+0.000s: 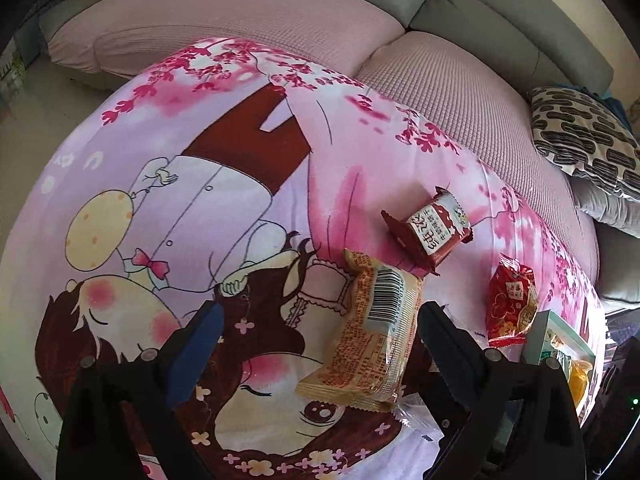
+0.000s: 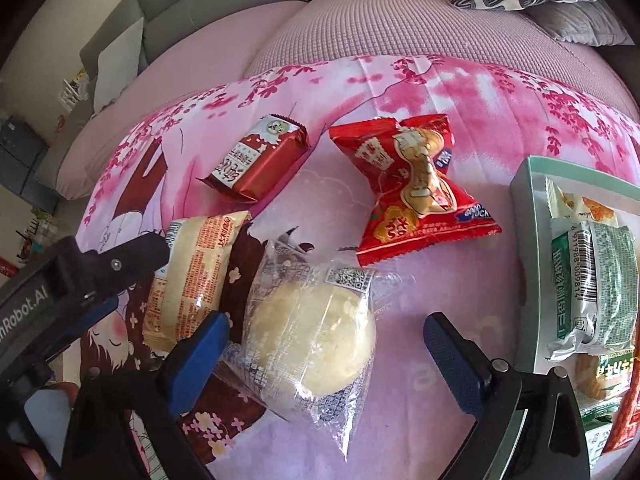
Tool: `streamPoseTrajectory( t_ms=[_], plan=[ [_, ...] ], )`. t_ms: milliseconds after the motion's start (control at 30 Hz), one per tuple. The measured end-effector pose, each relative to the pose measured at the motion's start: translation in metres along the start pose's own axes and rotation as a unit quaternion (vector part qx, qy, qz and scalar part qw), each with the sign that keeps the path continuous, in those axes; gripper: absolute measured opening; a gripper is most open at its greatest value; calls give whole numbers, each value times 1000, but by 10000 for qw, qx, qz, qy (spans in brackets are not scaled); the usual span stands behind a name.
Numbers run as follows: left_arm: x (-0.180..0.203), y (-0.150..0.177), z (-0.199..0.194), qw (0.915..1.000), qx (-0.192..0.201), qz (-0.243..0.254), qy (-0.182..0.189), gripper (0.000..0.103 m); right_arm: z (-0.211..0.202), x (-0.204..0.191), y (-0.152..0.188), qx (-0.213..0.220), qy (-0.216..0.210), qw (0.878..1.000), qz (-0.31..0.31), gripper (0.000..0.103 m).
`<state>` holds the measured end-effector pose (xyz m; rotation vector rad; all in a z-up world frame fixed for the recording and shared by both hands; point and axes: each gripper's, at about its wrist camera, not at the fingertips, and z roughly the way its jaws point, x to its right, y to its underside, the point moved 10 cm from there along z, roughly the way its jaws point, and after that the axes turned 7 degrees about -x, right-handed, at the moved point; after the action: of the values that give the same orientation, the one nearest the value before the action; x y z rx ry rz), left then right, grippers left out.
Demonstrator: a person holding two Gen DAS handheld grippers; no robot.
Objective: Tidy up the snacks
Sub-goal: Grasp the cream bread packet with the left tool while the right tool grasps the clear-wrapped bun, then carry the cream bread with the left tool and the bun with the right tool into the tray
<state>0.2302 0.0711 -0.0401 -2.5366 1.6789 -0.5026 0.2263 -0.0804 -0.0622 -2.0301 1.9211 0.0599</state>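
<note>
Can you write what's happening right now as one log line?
left gripper: open over beige snack | right gripper: open around clear-wrapped bun | box: some snacks inside

Pretty clearly somebody's living room at home. There's a big grey sofa (image 1: 500, 8) with pink quilted seat covers (image 1: 240, 28), a black-and-cream patterned throw pillow (image 1: 588, 136) in the corner, and a plain grey cushion (image 2: 580, 24) tucked beside it. The surface in front is covered with a pink cartoon-print cloth (image 1: 224, 168) — cherry blossoms, a big-eyed girl, very much a bedsheet. Individually wrapped snacks (image 2: 412, 184) lie loose on it — no shop shelving, just household clutter (image 2: 24, 152) along the far wall.
</note>
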Motion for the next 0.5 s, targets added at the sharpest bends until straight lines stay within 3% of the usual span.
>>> streamPoseTrajectory(
  t_ms=[100, 267, 333, 400, 500],
  plan=[
    [11, 3, 8, 9998, -107, 135, 49, 97, -5, 9, 2, 59, 81, 9999, 14, 92],
    [25, 10, 21, 9990, -320, 290, 120, 72, -12, 17, 8, 133, 5, 9999, 53, 76],
    [29, 13, 25, 9985, -392, 346, 149, 67, -16, 19, 9, 188, -42, 9998, 101, 73],
    [31, 16, 28, 9982, -437, 393, 140, 61, -19, 23, 12, 227, -110, 9996, 155, 61],
    [30, 17, 30, 9984, -410, 346, 155, 57, -23, 25, 14, 250, -143, 9994, 173, 59]
  ],
)
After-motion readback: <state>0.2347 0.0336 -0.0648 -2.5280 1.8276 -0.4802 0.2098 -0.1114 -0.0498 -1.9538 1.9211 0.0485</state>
